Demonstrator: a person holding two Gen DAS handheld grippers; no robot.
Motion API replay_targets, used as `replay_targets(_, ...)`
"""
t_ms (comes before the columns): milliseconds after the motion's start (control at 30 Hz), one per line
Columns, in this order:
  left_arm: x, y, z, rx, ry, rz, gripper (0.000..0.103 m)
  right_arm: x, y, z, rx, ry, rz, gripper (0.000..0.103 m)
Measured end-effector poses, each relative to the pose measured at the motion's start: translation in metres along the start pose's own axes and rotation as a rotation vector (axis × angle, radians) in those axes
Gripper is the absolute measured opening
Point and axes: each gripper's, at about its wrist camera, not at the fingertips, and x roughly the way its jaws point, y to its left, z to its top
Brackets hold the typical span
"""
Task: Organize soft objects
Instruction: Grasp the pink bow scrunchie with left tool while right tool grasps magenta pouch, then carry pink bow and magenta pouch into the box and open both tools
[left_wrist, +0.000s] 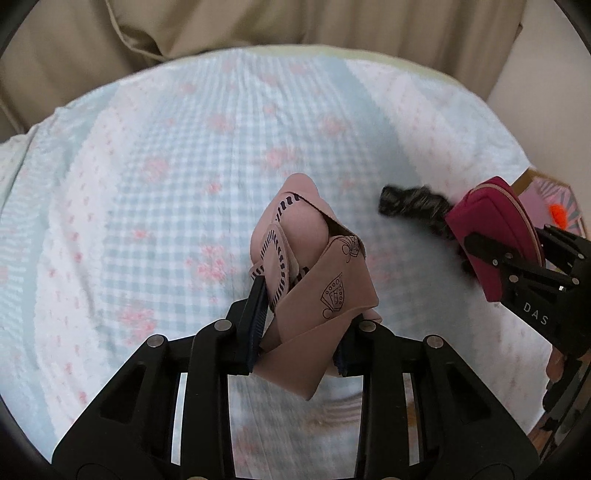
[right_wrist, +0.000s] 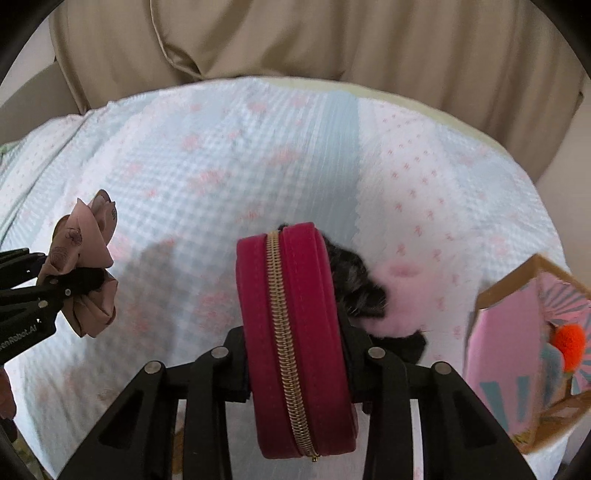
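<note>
My left gripper (left_wrist: 301, 317) is shut on a dusty-pink fabric bow (left_wrist: 314, 258) with black prints, held above the bed. It also shows at the left of the right wrist view (right_wrist: 86, 266). My right gripper (right_wrist: 295, 354) is shut on a crimson velvet zip pouch (right_wrist: 295, 332) with a gold zipper, also above the bed; the pouch shows at the right of the left wrist view (left_wrist: 491, 236). A dark furry item (right_wrist: 354, 280) lies on the bed just behind the pouch, partly hidden, beside a fluffy pink item (right_wrist: 410, 295).
A light blue and white checked bedspread (left_wrist: 166, 184) with pink flowers covers the bed. A beige headboard cushion (right_wrist: 295, 37) runs along the far edge. An open cardboard box (right_wrist: 524, 332) with a pink patterned lining and an orange pom-pom (right_wrist: 567, 341) stands at the right.
</note>
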Motion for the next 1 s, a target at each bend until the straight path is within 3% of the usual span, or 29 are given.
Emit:
replay_targets(467, -0.139, -0.026, 0.030, -0.073, -0.121, 0.008, 0.027, -0.159, -0.017, 0.024, 0.145, -0.116, -0.026, 0.032)
replay_targets(733, -0.212, -0.064, 0.034, -0.073, -0.180, 0.010, 0.027, -0.244, -0.042, 0.013, 0.214, -0.172, -0.025, 0.032)
replay_targets(1000, -0.257, -0.119, 0.039, -0.073, -0.217, 0.002, 0.027, -0.294, -0.094, 0.004, 0.224, -0.214, -0.033, 0.032)
